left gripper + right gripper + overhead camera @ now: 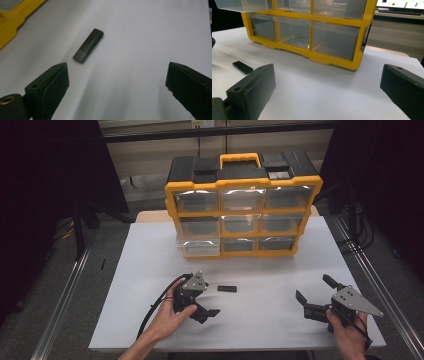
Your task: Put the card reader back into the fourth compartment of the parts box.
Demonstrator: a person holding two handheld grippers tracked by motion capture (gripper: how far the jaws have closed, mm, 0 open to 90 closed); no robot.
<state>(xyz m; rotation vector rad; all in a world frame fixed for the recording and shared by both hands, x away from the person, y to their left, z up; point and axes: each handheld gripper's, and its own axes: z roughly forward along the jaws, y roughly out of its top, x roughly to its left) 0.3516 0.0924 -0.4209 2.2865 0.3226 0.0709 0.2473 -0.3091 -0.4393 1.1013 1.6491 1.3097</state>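
Worktop (280, 320) is a plain white sheet with a yellow and black organizer (243, 205) standing at its far side, nine clear drawers in a three by three grid. The organizer's bottom-left drawer (199, 248) is pulled partway out; the rest sit flush.

A small black stick (227, 288), looks like a USB drive, lies flat on the white, in front of the organizer and well clear of it. In the left gripper view it sits just ahead of the jaws, closer to the left one, touching nothing.

Left gripper (205, 314) is held in the left hand (167, 317), nearer the person than the stick and just to its left, jaws spread wide and empty. Right gripper (315, 294) is off to the right of the organizer's front, well apart from the stick, also wide open with nothing between the jaws. Its own camera looks at the organizer's bottom row of drawers.
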